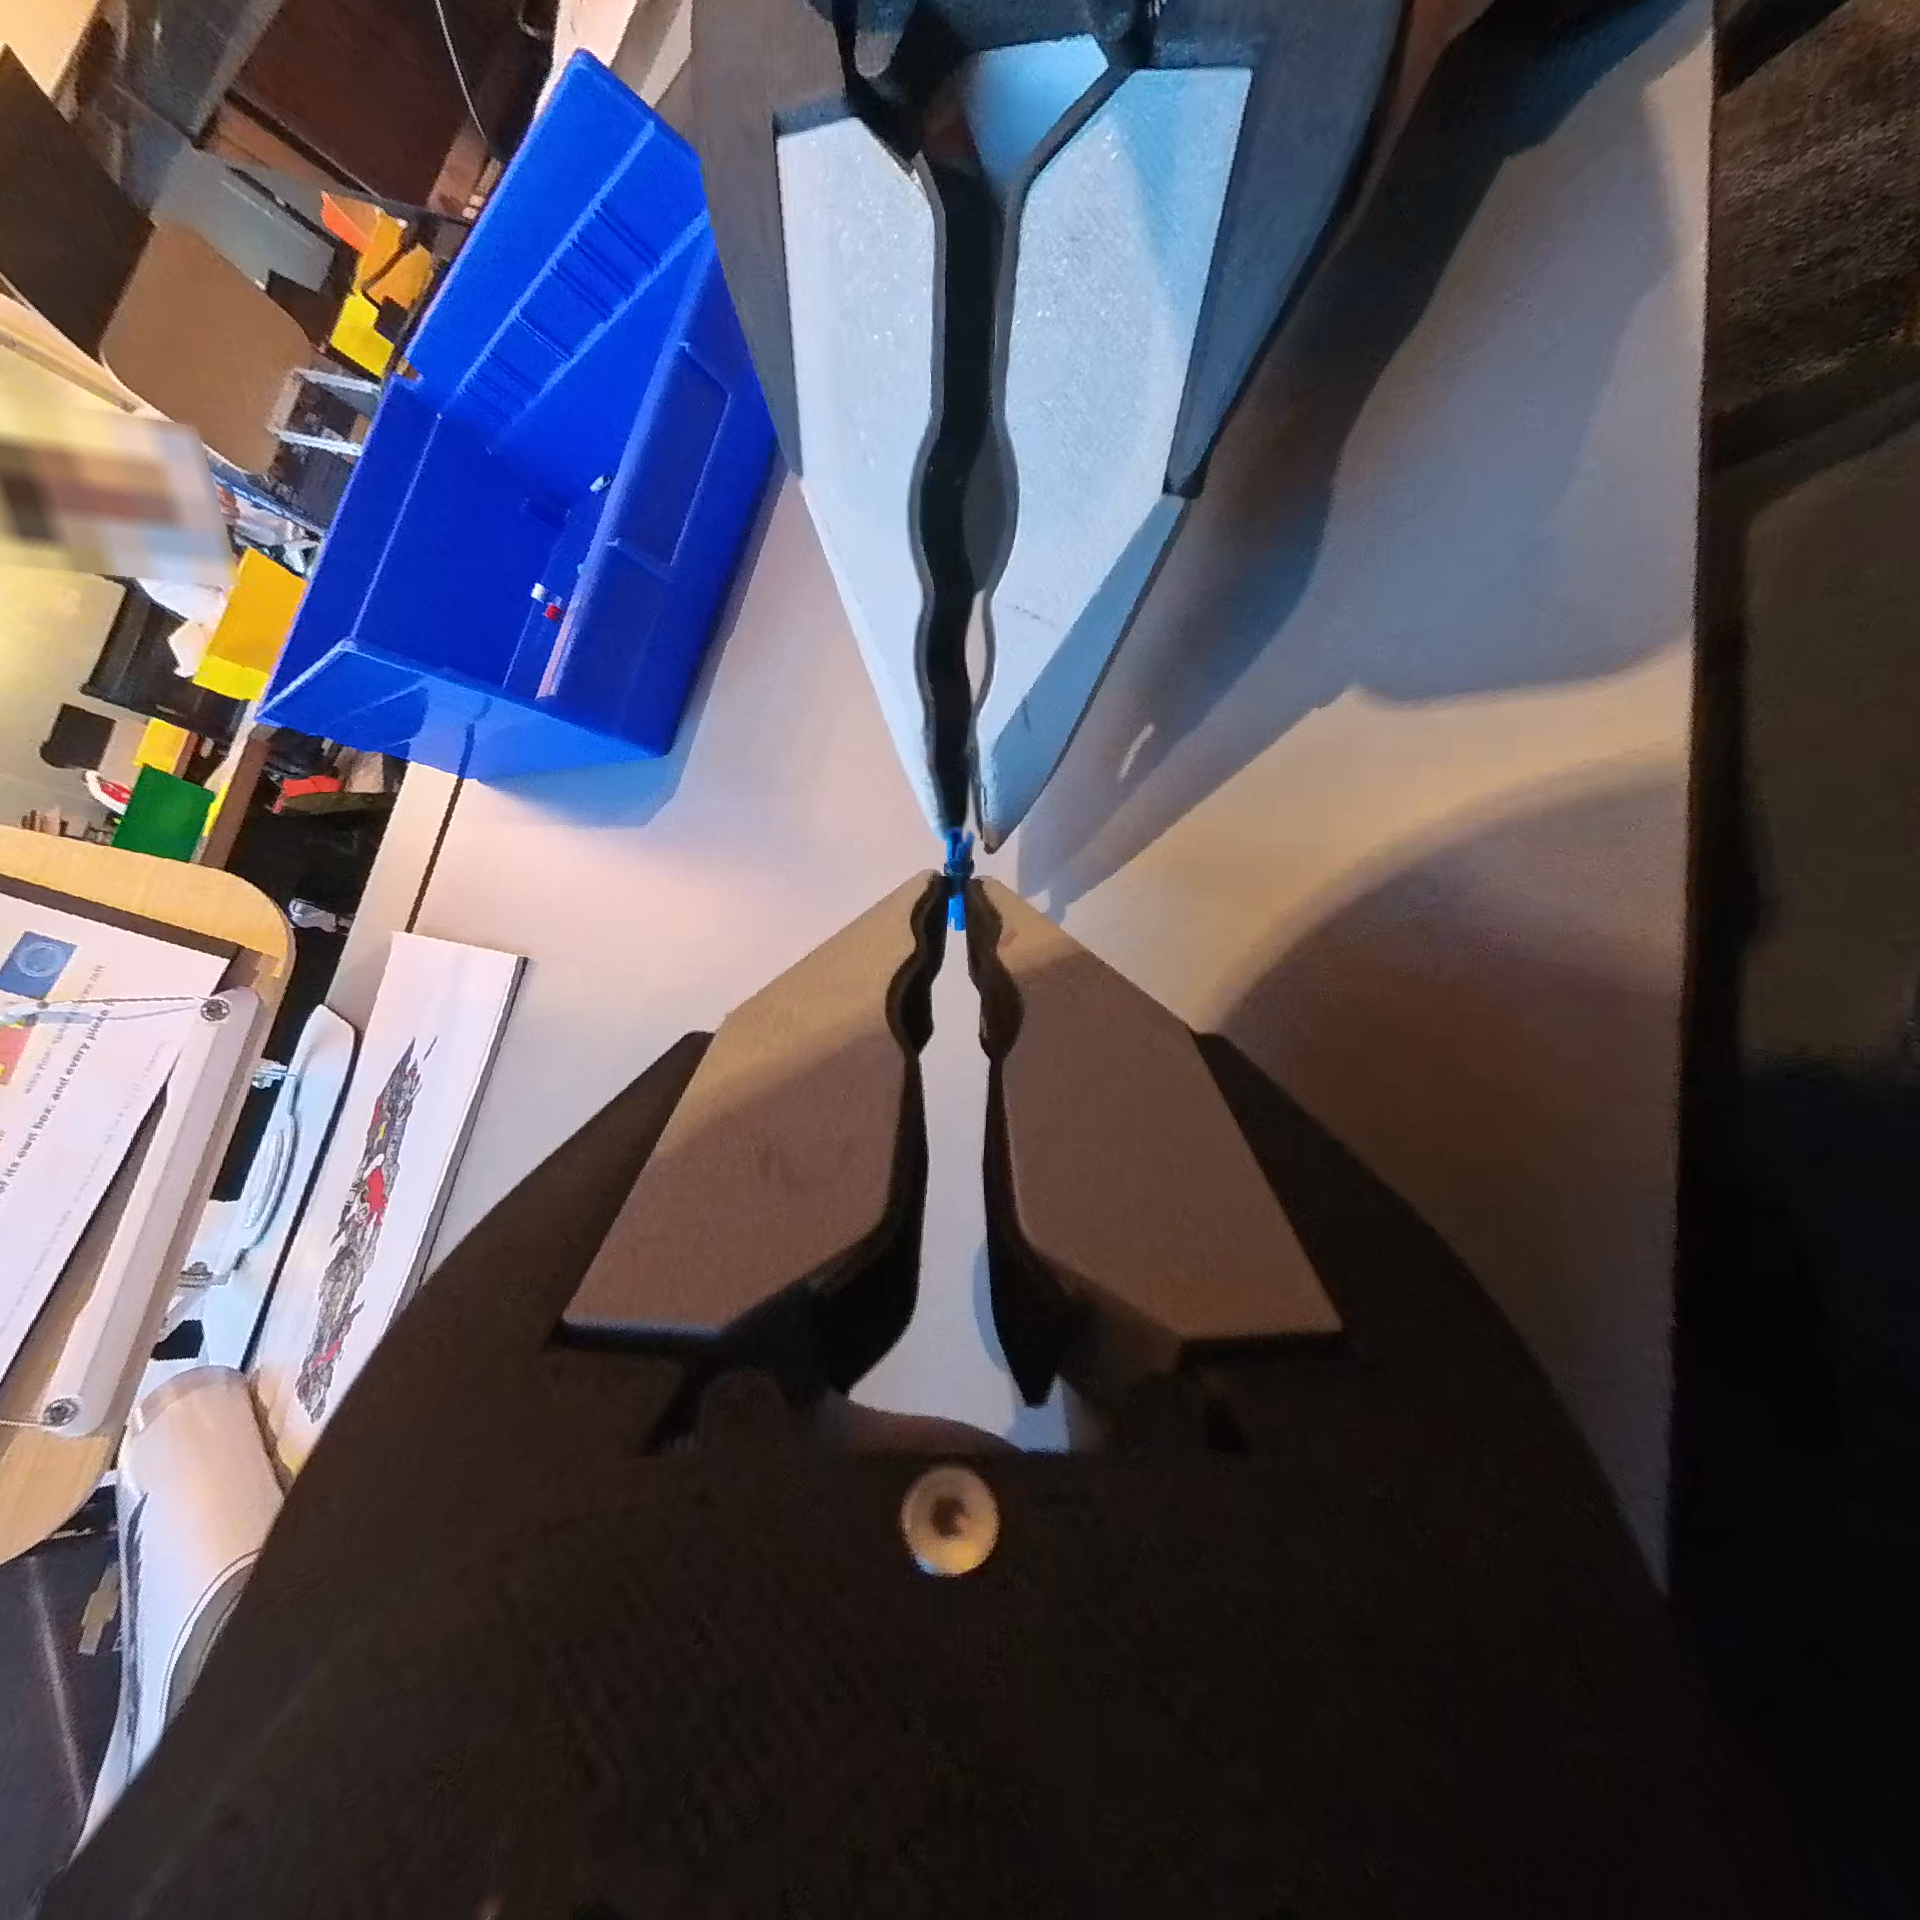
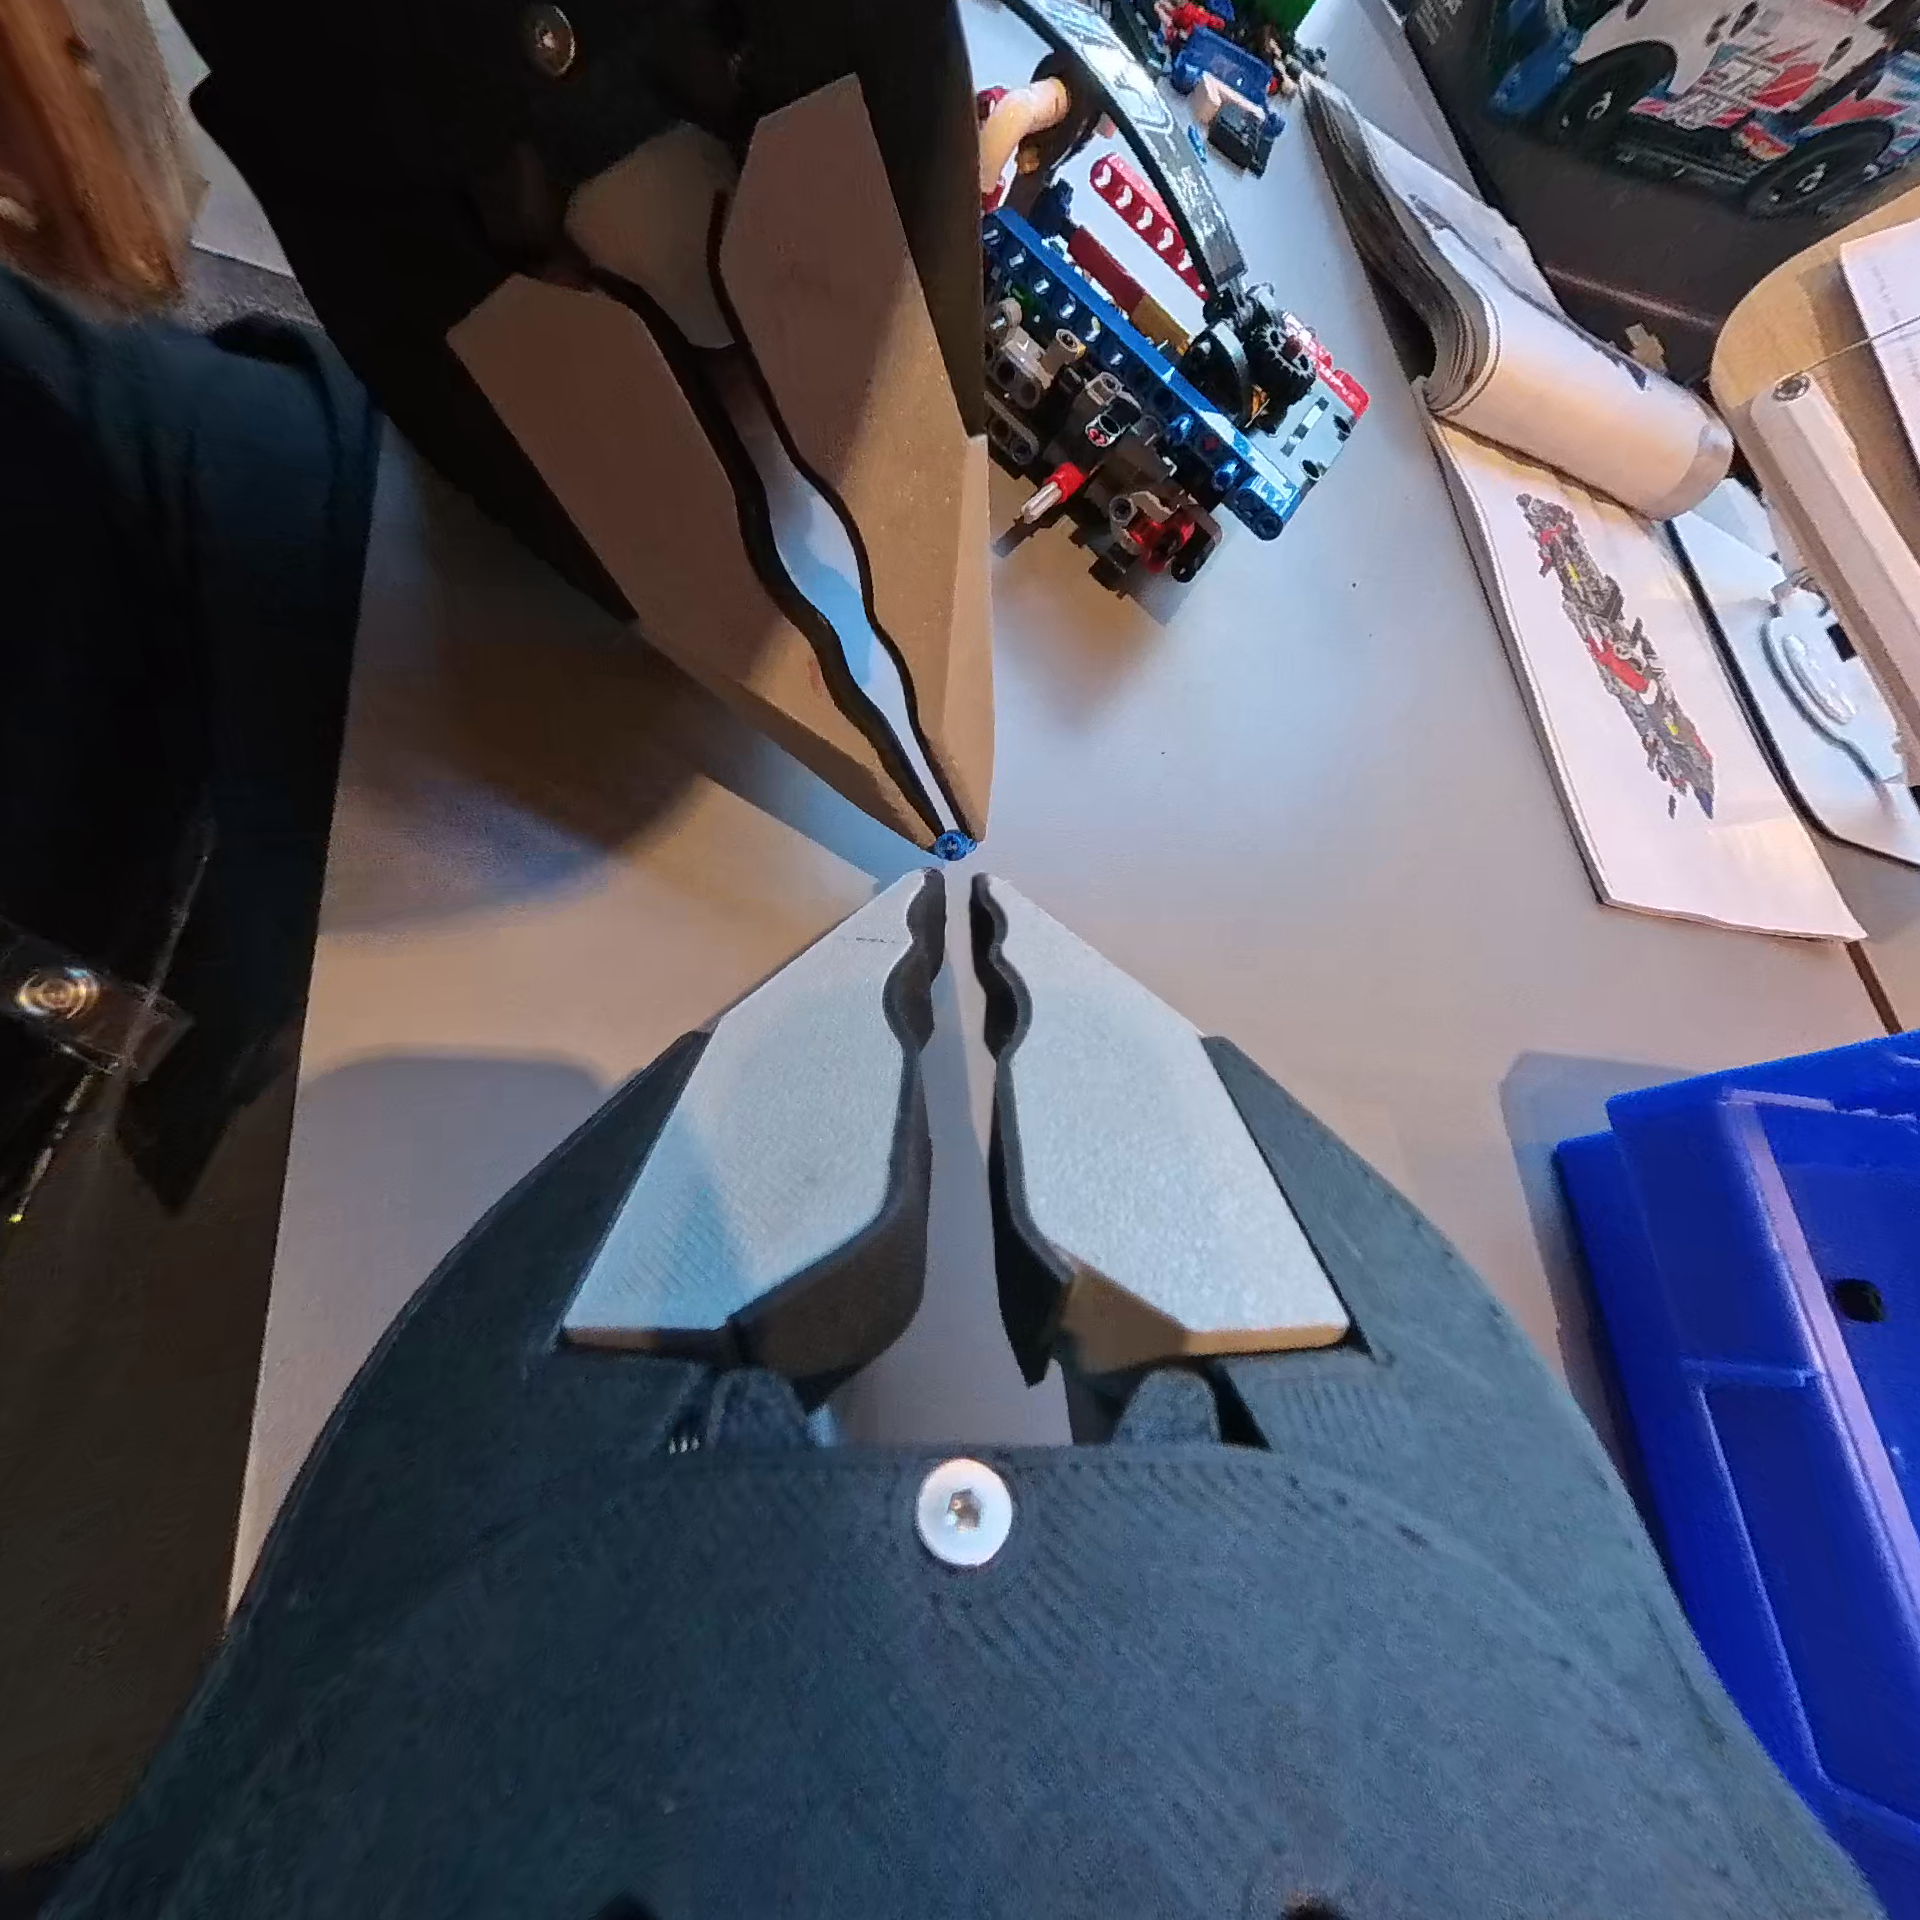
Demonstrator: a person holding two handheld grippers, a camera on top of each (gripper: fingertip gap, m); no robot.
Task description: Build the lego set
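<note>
— Black housing and a silver screw (image 1: 951, 1536) sit closest in the left wrist view, then the left gripper (image 1: 956, 902). What is it doing?

— It is clenched on a small blue pin (image 1: 956, 883), which pokes out past its tips above the white table (image 1: 623, 894).

— And the other tool?

— The right gripper (image 2: 957, 883) meets it tip to tip from the opposite side. In the right wrist view a narrow slit shows between its fingers and nothing lies inside; the pin sits just beyond them. In the left wrist view those tips look pressed at the pin's far end, so I cannot tell whether it has hold of it.

— What else is around?

— A half-built Lego chassis (image 2: 1153, 395) with a long blue beam stands on the table behind the left tool, which hides part of it. An open instruction booklet (image 2: 1621, 665) lies farther over, with the set's box (image 2: 1704, 94) beyond it. A blue bin (image 1: 540, 457) lies near the right tool. A dark sleeve (image 2: 156, 644) fills one edge of the right wrist view.
</note>
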